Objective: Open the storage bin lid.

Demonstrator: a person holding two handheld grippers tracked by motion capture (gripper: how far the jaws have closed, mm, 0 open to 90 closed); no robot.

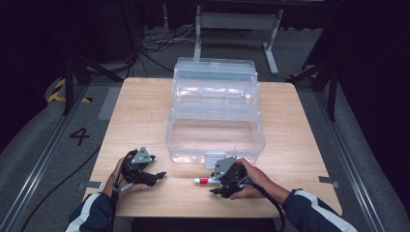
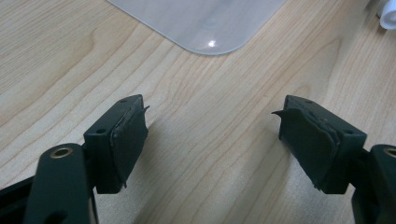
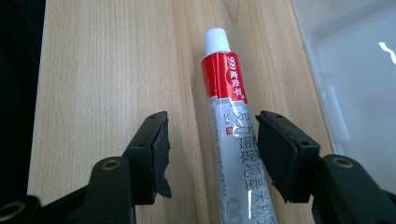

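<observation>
Black jaws with brass-ringed holes; navy sleeves (image 1: 309, 212) striped white.

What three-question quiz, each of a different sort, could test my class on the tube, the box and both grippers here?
1. True or false: the right gripper is shut on the red-and-grey ointment tube with a white cap.
2. What stands behind the tube: A) clear plastic tiered storage box, B) metal bowl?
3. What does the left gripper hold?

Key:
1. False; its jaws straddle the tube, open.
2. A.
3. Nothing; it is open over the light wooden table.
</observation>
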